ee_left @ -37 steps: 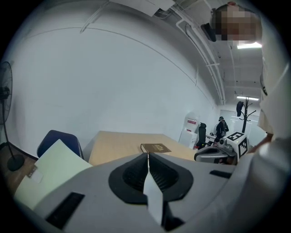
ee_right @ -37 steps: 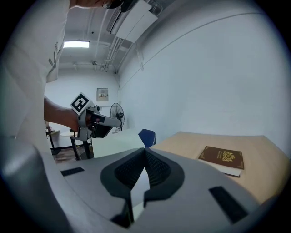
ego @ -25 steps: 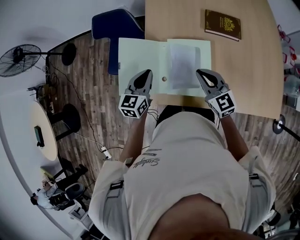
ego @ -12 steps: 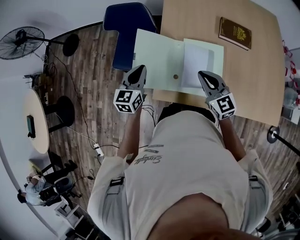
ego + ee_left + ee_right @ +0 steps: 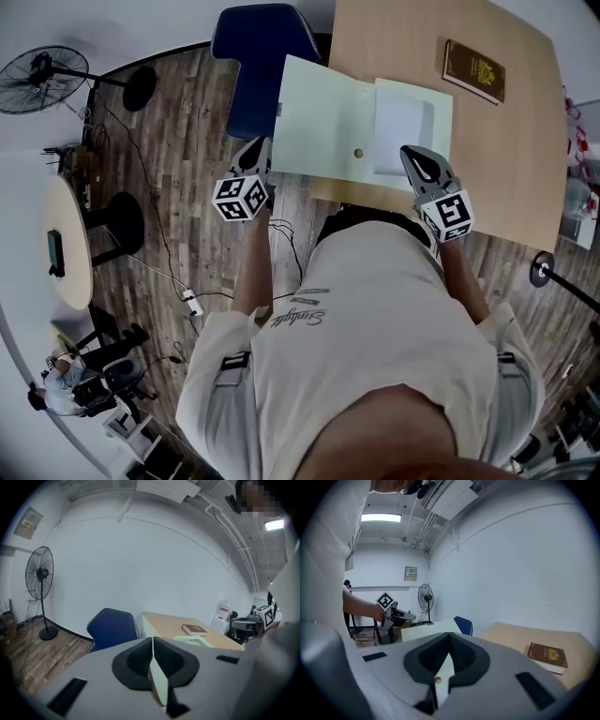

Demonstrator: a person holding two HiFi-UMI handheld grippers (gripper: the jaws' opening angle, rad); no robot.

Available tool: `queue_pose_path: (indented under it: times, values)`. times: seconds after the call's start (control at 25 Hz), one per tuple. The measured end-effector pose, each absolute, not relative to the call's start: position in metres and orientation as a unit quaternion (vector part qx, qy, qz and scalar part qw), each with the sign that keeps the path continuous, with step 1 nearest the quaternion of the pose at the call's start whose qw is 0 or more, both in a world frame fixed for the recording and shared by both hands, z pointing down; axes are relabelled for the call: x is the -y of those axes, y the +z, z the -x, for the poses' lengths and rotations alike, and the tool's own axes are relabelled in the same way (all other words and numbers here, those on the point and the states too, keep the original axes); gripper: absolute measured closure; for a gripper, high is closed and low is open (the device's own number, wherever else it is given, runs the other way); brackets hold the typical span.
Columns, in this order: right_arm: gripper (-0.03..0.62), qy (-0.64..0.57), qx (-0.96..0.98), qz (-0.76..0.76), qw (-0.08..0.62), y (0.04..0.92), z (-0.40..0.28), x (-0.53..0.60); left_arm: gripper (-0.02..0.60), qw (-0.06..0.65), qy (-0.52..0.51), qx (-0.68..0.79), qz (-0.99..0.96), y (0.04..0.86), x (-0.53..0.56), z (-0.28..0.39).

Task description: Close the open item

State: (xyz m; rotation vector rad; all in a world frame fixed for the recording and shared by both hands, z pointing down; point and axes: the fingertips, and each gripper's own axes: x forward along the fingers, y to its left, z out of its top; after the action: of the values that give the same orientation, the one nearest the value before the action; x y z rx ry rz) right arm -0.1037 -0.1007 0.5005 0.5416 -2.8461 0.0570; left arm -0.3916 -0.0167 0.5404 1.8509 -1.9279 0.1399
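1. Could lose the thin leaf from the left gripper [image 5: 260, 148] during the swing-over: only a shallow bite on the very edge, judging by the left gripper view.
2. Could drag the whole folder [image 5: 319, 112] off the table [image 5: 506, 159]: overhanging the edge on its left half, above the chair [image 5: 251, 56], so liable to slide with any slack in the right gripper [image 5: 417, 157].
3. Could crease or spill the white sheet [image 5: 403, 122], seemingly loose inside, if folded over too fast.
4. Left pads [image 5: 136, 660]: pressed narrow on the leaf's outer edge, upright between them, with the rest of the folder ahead and right of the tips.
5. Right pads [image 5: 461, 656]: pinched on the right half's near edge, snap button [image 5: 437, 680] just beside them. Folder spreading ahead and left of the tips, brown book [image 5: 476, 70] well beyond.
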Motion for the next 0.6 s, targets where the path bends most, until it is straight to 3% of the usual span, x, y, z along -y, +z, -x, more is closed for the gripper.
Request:
queue_pose_path:
  times: [0.6]
  values:
    - [0.599,0.029,0.972,-0.190,0.133,0.509,0.109,0.106,0.565,0.323,0.028,0.666,-0.671,0.610,0.023,0.413]
